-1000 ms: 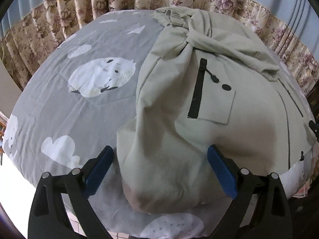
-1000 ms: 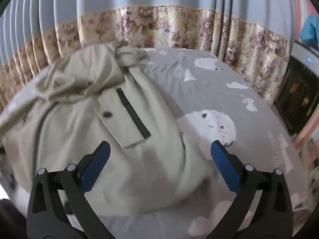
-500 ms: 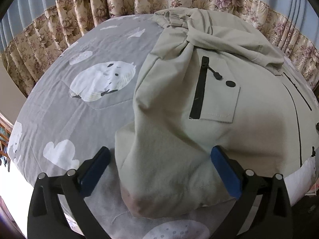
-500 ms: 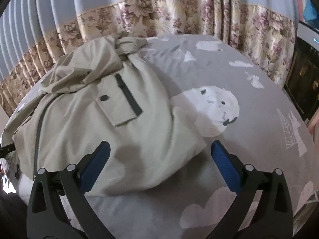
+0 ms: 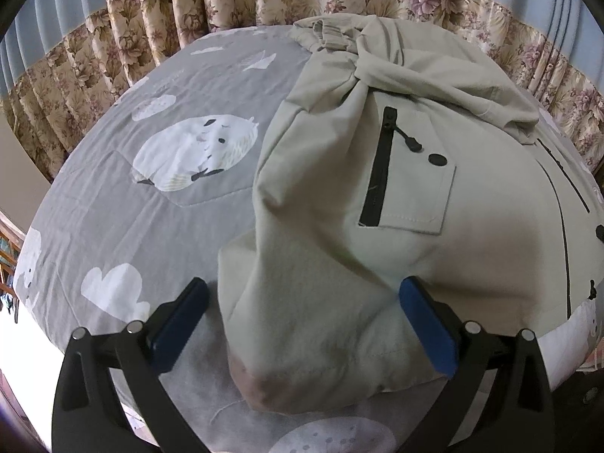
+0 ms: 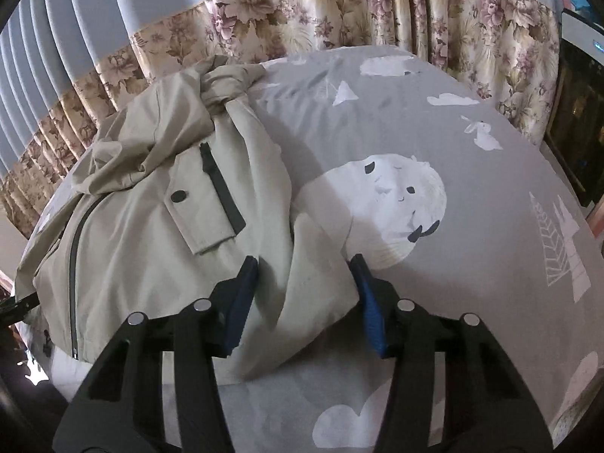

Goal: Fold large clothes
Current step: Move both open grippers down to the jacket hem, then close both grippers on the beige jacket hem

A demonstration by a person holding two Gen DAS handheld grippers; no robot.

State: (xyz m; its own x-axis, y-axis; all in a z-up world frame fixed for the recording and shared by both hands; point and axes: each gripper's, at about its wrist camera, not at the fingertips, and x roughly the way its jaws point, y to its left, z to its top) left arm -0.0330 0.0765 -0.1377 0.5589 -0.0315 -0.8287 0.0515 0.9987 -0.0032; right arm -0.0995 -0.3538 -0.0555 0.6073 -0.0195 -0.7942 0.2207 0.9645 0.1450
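Two grippers pointed down over a bed covered in a grey sheet printed with white animals and clouds. One beige jacket lay spread on that sheet, its near hem at the bed's front edge, a bunched knot of fabric at the far end by the flowered curtain. A patch pocket with a black zip and a black snap sat on the upper face; a long dark front zip ran along the jacket's side.

Left gripper: blue-padded fingers stood wide apart, straddling a hanging fold of the jacket's near corner. The left pad was clear of the cloth, over bare sheet; the right pad lay against or just beside the fabric, contact hard to judge. No pinch seen.

Right gripper: fingers were closing, with a raised ridge of the jacket's corner between them. Fabric filled most of the gap and ran up to both pads, but whether the pads already pressed on it could not be told. This corner lay just beside the large white animal print.

A dark cabinet stood at the right edge of the right wrist view.
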